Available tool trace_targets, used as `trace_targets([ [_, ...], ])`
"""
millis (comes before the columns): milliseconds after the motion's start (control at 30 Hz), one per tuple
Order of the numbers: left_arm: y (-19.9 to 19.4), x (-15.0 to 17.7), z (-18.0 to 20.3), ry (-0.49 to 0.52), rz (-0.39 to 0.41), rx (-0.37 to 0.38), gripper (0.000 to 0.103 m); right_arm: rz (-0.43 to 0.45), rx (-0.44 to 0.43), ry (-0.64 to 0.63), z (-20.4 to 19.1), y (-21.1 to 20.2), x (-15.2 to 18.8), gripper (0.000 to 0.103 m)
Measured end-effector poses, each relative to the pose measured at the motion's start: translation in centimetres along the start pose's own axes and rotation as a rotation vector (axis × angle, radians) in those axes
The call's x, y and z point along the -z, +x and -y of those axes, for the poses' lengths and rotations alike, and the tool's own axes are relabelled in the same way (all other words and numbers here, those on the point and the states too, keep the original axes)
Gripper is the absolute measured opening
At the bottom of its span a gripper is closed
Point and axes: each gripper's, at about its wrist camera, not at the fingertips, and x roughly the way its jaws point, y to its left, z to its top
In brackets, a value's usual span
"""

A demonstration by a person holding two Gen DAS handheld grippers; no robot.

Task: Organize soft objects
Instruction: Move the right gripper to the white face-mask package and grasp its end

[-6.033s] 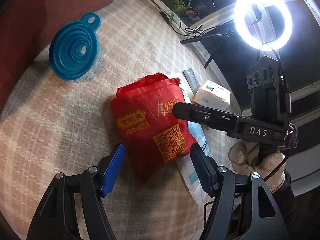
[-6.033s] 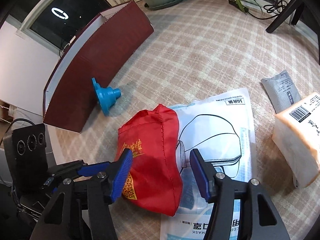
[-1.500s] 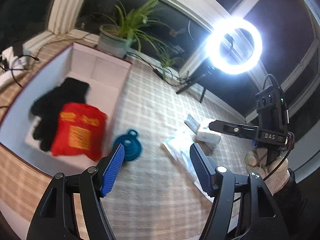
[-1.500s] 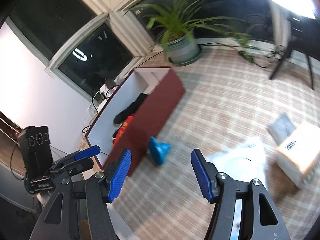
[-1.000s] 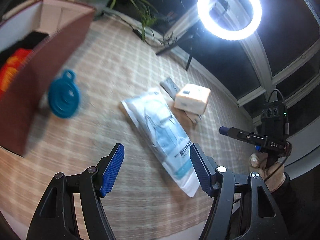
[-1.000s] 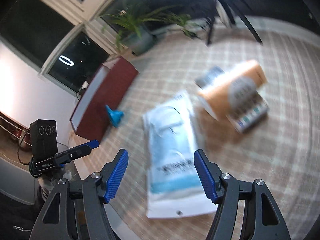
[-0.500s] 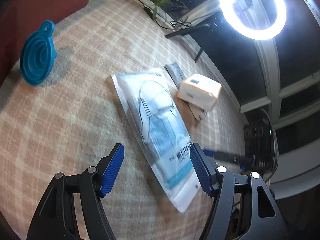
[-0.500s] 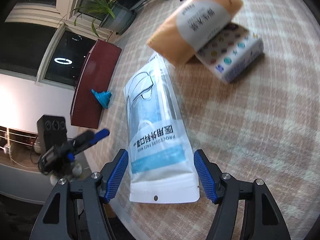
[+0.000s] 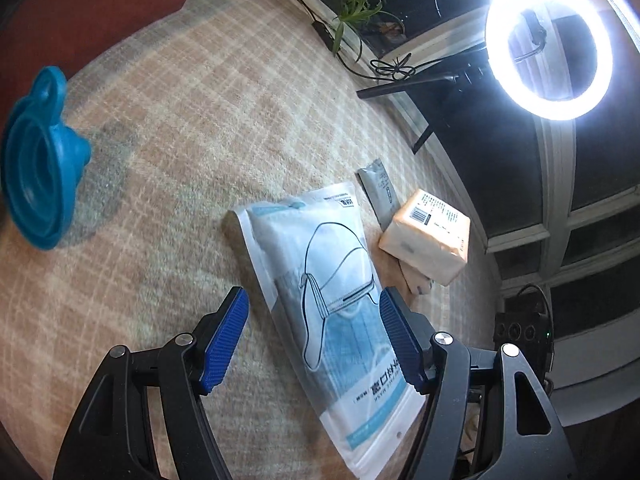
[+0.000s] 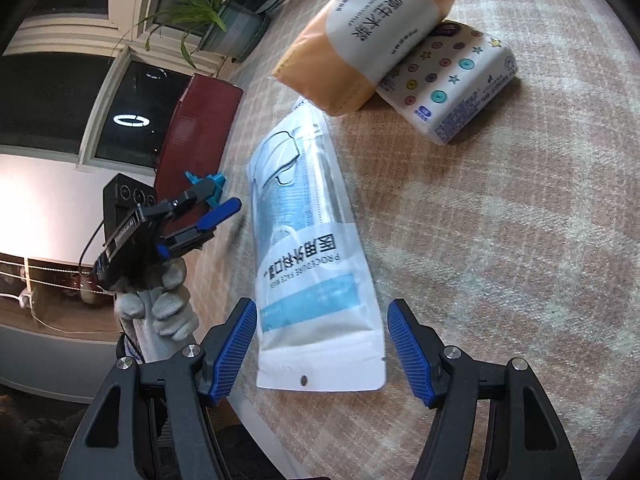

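A white and blue face mask packet (image 9: 336, 296) lies flat on the checked cloth; it also shows in the right wrist view (image 10: 308, 240). My left gripper (image 9: 314, 340) is open and empty, its fingers either side of the packet's middle, just above it. My right gripper (image 10: 322, 346) is open and empty over the packet's bottom edge. An orange tissue pack (image 9: 426, 236) leans on a white patterned tissue pack (image 10: 452, 84) beyond the packet. My left gripper also shows in the right wrist view (image 10: 208, 208), beside the packet.
A blue folding funnel (image 9: 38, 160) lies at the left, near the dark red box (image 10: 196, 136). A small grey sachet (image 9: 378, 192) lies by the orange tissue pack (image 10: 372, 28). A ring light (image 9: 550, 44) and plants (image 10: 208, 4) stand beyond the table's edge (image 10: 244, 404).
Both grippers have come down and closer to the mask packet, which now lies between the fingers of each. The box has slid out to the edge of view.
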Motion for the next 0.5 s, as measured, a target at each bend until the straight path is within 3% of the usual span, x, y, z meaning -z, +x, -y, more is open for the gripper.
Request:
trace_targets([
  [300,1.0,-0.7,-0.8,-0.022,-0.012,0.002,0.067,-0.022,-0.051,0.043,1.3,0.1,0.0,0.064],
  [500,1.4,-1.0,-0.3,-0.007,-0.016,0.002,0.067,-0.047,-0.005,0.003,0.6,1.1,-0.1,0.064],
])
